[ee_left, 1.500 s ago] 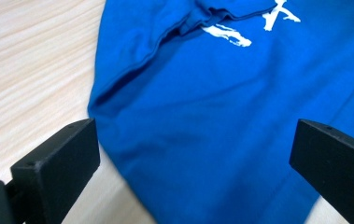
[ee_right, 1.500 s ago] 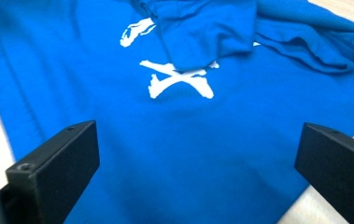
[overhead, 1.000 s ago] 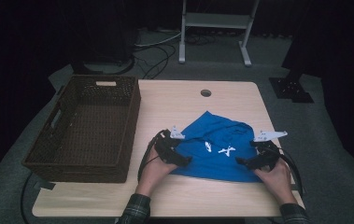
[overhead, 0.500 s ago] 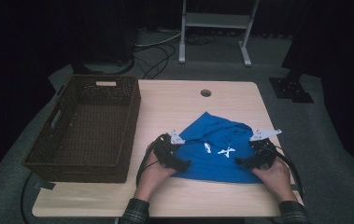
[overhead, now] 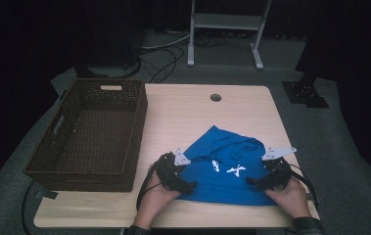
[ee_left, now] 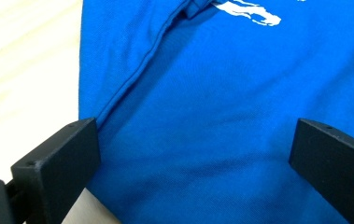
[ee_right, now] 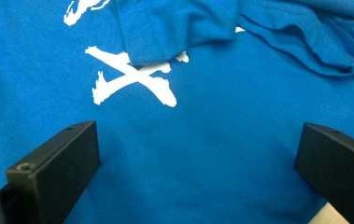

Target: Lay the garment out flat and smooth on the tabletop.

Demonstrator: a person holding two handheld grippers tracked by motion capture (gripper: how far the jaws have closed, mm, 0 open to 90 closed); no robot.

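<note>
Blue cloth, a T-shirt (overhead: 227,171) with white print, is seen lying crumpled on the wooden table (overhead: 193,112) at lower centre of the high view, beside a wicker basket (overhead: 92,132) at left. The left gripper (overhead: 185,185) and right gripper (overhead: 256,183) are held at its lower corners. In the left gripper view, the jaws are spread wide over the shirt's (ee_left: 221,116) seamed edge. In the right gripper view, the jaws are spread wide over the shirt (ee_right: 212,140) below its white cross.

Blue shirt (ee_right: 221,154): a white brush-stroke cross (ee_right: 132,81) — no letters legible.
Other white marks: partly covered by a fold — unreadable.
</note>
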